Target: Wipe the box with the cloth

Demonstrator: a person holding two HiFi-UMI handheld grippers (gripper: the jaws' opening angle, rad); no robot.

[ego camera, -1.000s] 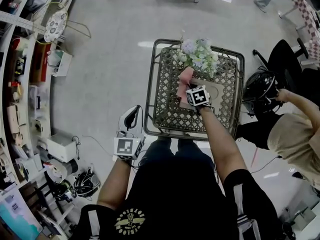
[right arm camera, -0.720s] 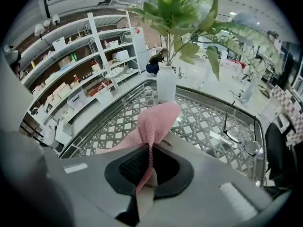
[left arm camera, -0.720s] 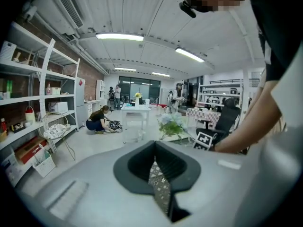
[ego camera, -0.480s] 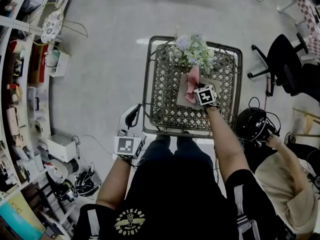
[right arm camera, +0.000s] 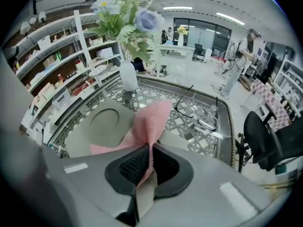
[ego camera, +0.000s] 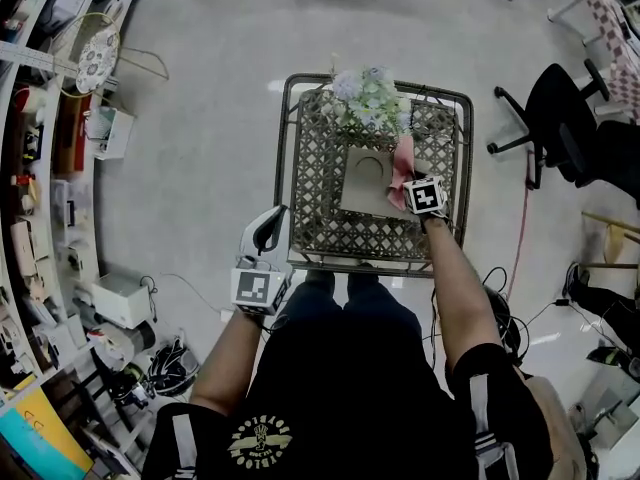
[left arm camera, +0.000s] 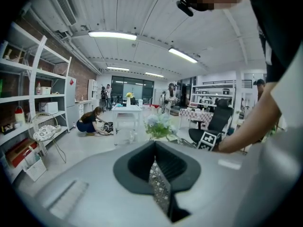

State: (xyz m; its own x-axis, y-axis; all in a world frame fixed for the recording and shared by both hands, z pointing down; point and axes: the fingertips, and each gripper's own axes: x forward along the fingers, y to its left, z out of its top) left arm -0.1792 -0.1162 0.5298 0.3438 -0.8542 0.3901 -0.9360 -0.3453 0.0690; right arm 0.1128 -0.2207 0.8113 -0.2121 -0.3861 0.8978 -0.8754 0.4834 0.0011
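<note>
A flat grey-beige box (ego camera: 365, 180) with a round recess lies on the lattice table (ego camera: 296, 183). A pink cloth (ego camera: 403, 158) drapes over the box's right edge, and my right gripper (ego camera: 409, 176) is shut on it from the near side. In the right gripper view the pink cloth (right arm camera: 147, 121) rises from the shut jaws of the right gripper (right arm camera: 150, 148) and spreads over the box (right arm camera: 97, 126). My left gripper (ego camera: 270, 226) hangs off the table's near left corner, over the floor. The left gripper (left arm camera: 154, 161) is shut with nothing between its pads.
A white vase of flowers (ego camera: 367, 98) stands at the table's far edge, just behind the box. A pair of glasses (right arm camera: 201, 118) lies on the table to the right. A black office chair (ego camera: 545, 118) stands right of the table; shelving (ego camera: 40, 178) lines the left wall.
My right gripper has swept the pink cloth rightwards across the box, from its left part to its right edge. The left gripper has barely shifted. The person at the right has left the view.
</note>
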